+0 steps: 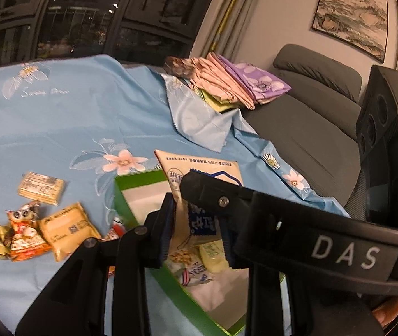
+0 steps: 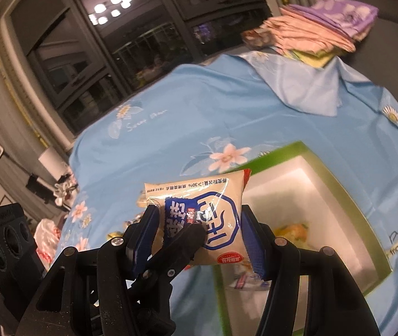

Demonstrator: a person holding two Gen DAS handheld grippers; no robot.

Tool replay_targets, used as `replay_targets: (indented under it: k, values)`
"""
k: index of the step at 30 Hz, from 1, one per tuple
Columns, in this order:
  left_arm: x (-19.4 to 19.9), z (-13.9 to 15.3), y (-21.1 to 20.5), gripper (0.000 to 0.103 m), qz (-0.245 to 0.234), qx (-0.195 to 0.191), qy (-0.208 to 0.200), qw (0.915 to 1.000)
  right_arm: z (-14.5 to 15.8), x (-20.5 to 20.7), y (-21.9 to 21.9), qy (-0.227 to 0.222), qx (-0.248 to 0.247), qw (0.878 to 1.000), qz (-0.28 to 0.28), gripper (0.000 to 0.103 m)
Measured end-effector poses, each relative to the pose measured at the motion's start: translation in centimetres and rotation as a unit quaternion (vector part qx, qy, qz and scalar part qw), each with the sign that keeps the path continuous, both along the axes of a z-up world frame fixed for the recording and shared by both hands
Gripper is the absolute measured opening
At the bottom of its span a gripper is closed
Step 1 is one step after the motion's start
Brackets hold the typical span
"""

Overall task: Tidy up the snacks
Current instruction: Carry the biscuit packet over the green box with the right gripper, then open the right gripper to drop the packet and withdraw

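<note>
A cream snack packet (image 2: 199, 221) with blue lettering hangs above the near corner of a green-rimmed box (image 2: 347, 196), gripped on both sides. The left gripper (image 1: 199, 218) is clenched on the packet, its jaws at their narrowest, pinching its lower part. The right gripper (image 2: 199, 224) grasps the same packet, its blue pads pressing the left and right edges. Inside the white-lined box lie further small packets (image 1: 196, 260). To its left, loose snacks (image 1: 42, 221) are scattered on the light-blue floral cloth (image 1: 73, 117). Beyond, folded fabrics (image 1: 227, 81) rest beside a grey sofa (image 1: 305, 112).
</note>
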State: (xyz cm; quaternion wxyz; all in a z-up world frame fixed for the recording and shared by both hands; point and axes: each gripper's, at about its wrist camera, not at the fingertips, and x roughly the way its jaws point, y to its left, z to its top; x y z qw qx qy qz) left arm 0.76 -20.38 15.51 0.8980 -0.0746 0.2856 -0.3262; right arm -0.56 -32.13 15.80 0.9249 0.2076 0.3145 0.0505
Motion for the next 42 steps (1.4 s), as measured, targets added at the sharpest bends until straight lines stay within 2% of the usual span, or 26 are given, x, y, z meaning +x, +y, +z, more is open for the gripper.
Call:
replay_targets:
  k: [11, 30, 36, 42]
  values:
    - [1.9, -2.0, -2.9, 0.028, -0.027, 0.007, 0.054, 0.9982, -2.0, 1.0, -2.8, 0.046, 0.022, 0.998, -0.029, 0.061]
    - [3.9, -4.6, -7.3, 0.028, -0.065, 0.046, 0.113, 0.9904, -5.1, 1.9, -7.2, 0.106, 0.069, 0.989, -0.074, 0.058]
    - [4.5, -5.3, -7.7, 0.029, -0.069, 0.044, 0.136, 0.9874, -5.6, 2.1, -7.7, 0.123, 0.071, 0.987, -0.081, 0.057]
    - [4.6, -6.2, -7.9, 0.030, -0.073, 0.022, 0.169, 0.9827, -6.0, 2.0, -8.2, 0.142, 0.066, 0.982, -0.106, 0.057]
